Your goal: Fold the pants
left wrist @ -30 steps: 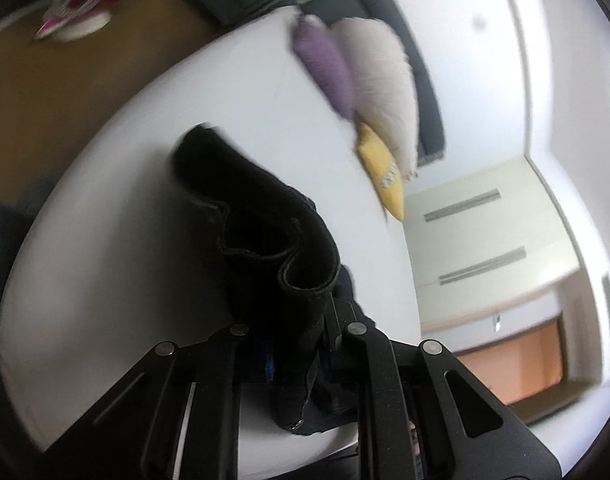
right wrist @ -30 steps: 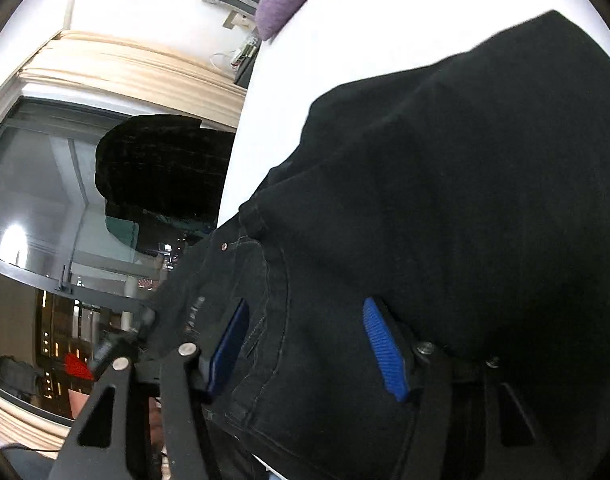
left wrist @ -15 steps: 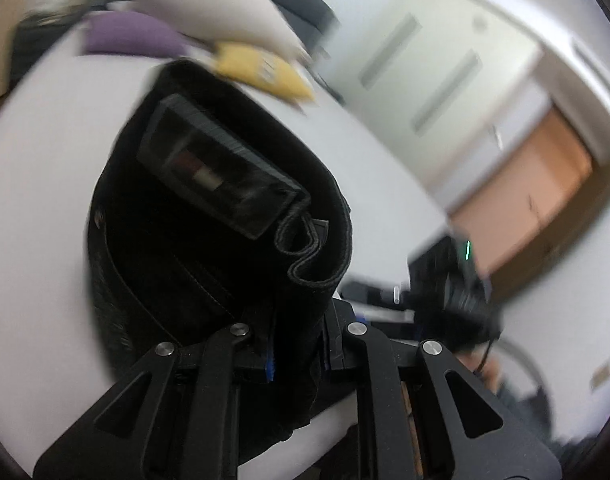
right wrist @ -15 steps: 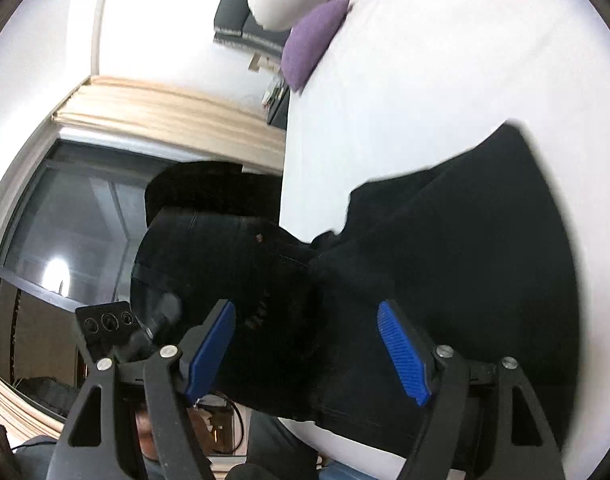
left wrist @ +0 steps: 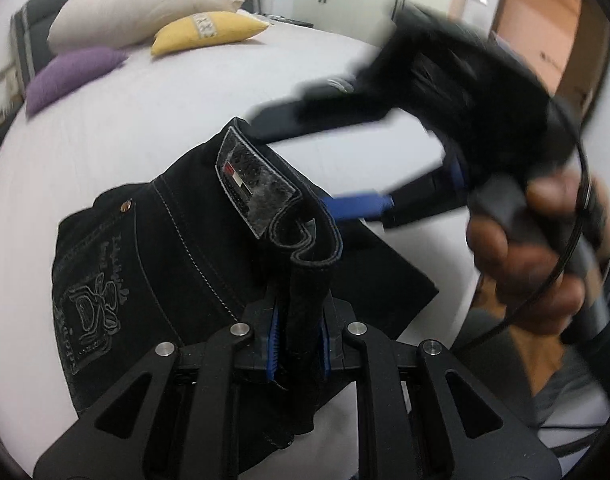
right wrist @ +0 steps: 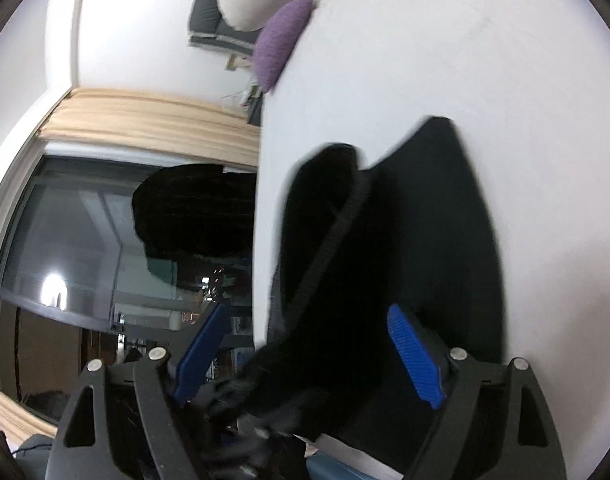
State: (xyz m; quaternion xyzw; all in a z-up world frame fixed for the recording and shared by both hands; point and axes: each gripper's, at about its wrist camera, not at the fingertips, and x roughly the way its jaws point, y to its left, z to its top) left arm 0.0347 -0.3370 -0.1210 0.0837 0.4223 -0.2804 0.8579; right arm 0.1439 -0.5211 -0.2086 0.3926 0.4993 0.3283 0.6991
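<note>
Pants [left wrist: 193,264], black, lie on the white bed [left wrist: 165,120]; my left gripper [left wrist: 299,344] clamps their waistband. Purple pillow [left wrist: 71,76], cream pillow [left wrist: 141,16] and yellow pillow [left wrist: 211,30] sit well beyond. Left view alone shows my right hand [left wrist: 533,248]; right gripper [right wrist: 309,354] is opening, pads clear of cloth.

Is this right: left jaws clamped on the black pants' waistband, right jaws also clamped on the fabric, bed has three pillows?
Not quite. The left gripper is clamped on the black pants at the waistband, and three pillows lie on the bed. But the right gripper is not clamped: in the right wrist view its jaws stand wide and are opening, pads off the cloth.
</note>
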